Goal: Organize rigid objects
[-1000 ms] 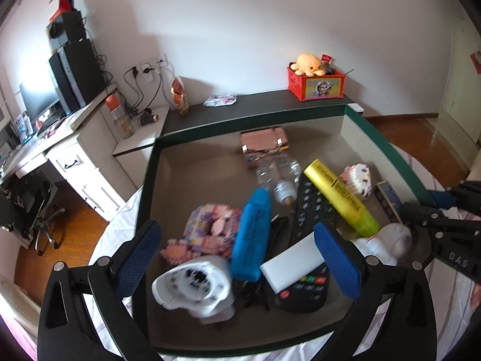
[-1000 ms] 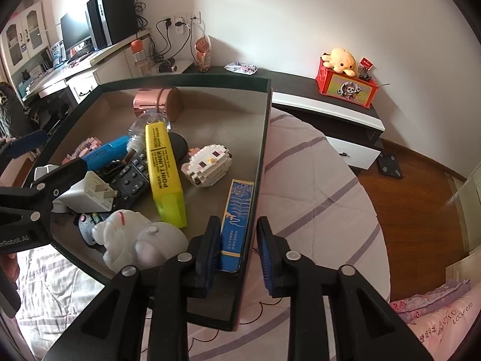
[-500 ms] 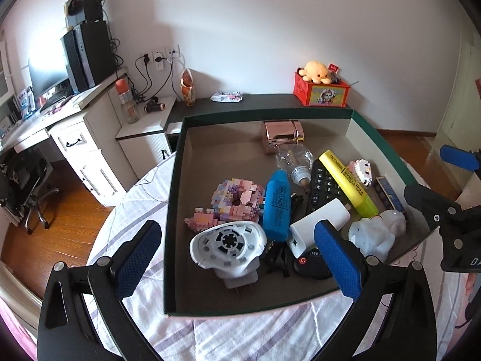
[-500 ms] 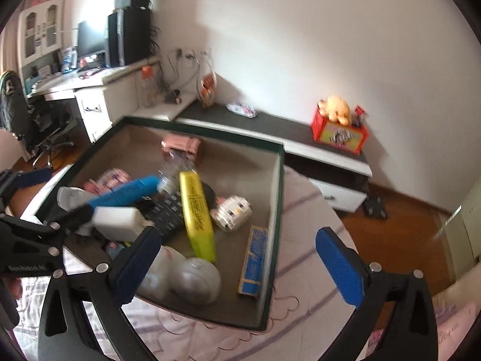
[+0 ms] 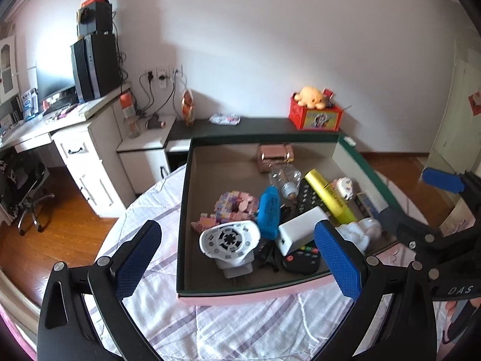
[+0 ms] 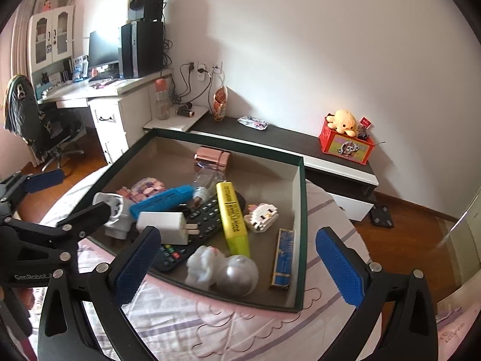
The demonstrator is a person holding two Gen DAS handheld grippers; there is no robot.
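Both grippers, left point(image 5: 237, 260) and right point(image 6: 237, 263), now hang spread wide and empty, pulled back above the box point(image 6: 302, 210); the right one has released its rim. Every rigid object, such as the yellow highlighter point(image 6: 233, 218), lies inside it, so the sorting looks finished.

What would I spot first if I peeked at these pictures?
Probably the box on the bed, stuffed with jumbled things. A bright yellow marker lies in its middle, a blue marker lies to its left, and a black remote sits under both. Both tools, left and right, hover open above the box's near edge, holding nothing.
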